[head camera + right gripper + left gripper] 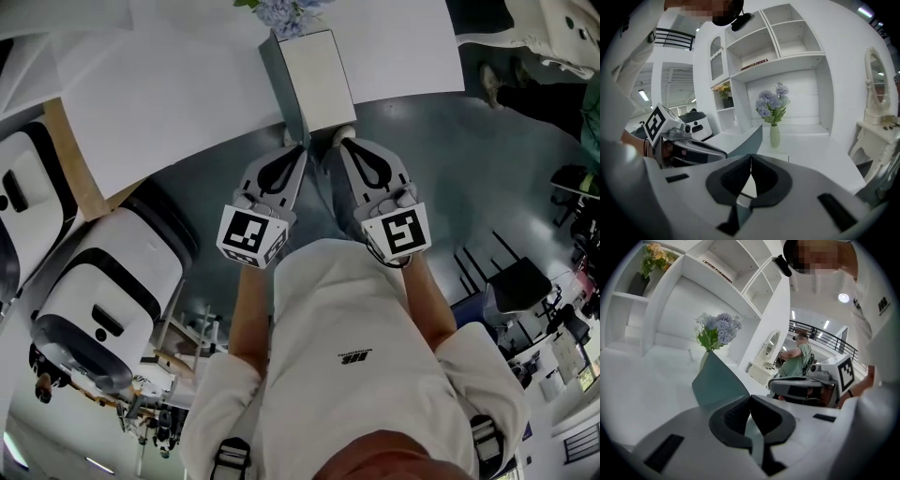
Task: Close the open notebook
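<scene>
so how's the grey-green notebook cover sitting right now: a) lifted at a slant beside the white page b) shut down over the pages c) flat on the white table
a: the grey-green notebook cover rises at a slant from the left gripper's closed fingers, leaving the white page bare.

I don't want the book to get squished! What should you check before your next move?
1. Left gripper shut on the raised grey-green notebook cover: ok.
2. Right gripper shut on the notebook's flat white page: ok.
3. White page bare: ok.
4. Cover down: not ok, it stands up.
5. Pale vase of blue flowers apart from the notebook: cannot tell.
</scene>
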Demonstrator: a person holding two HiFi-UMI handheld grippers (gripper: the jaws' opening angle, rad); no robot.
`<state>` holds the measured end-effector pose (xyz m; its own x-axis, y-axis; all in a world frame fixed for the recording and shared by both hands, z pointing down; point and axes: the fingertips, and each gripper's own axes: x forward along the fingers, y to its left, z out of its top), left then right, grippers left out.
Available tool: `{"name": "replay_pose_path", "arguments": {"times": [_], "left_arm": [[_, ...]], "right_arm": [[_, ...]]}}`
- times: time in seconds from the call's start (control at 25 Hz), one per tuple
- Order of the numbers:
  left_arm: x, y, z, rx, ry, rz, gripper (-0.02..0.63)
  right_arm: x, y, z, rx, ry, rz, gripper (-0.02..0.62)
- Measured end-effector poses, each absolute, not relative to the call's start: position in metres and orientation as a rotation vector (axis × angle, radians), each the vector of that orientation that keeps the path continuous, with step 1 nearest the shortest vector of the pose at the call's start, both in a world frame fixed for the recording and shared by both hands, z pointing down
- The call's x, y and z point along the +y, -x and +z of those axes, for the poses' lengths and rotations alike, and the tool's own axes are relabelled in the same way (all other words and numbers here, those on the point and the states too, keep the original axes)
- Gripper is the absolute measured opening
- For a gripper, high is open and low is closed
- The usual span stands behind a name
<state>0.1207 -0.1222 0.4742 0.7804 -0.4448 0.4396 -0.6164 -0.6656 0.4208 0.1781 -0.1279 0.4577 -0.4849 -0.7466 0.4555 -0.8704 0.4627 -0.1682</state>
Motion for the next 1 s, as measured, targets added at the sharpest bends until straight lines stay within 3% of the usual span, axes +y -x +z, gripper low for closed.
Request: {"name": "replay_pose_path", "arguments": {"times": [1.0], "left_arm": [[-0.125, -0.197, 0.517, -0.650, -2.425, 0.542, 0.000]], "right_arm": [[-0.114, -0.238, 0.491, -2.286, -1.506, 0.670, -0.003]]}}
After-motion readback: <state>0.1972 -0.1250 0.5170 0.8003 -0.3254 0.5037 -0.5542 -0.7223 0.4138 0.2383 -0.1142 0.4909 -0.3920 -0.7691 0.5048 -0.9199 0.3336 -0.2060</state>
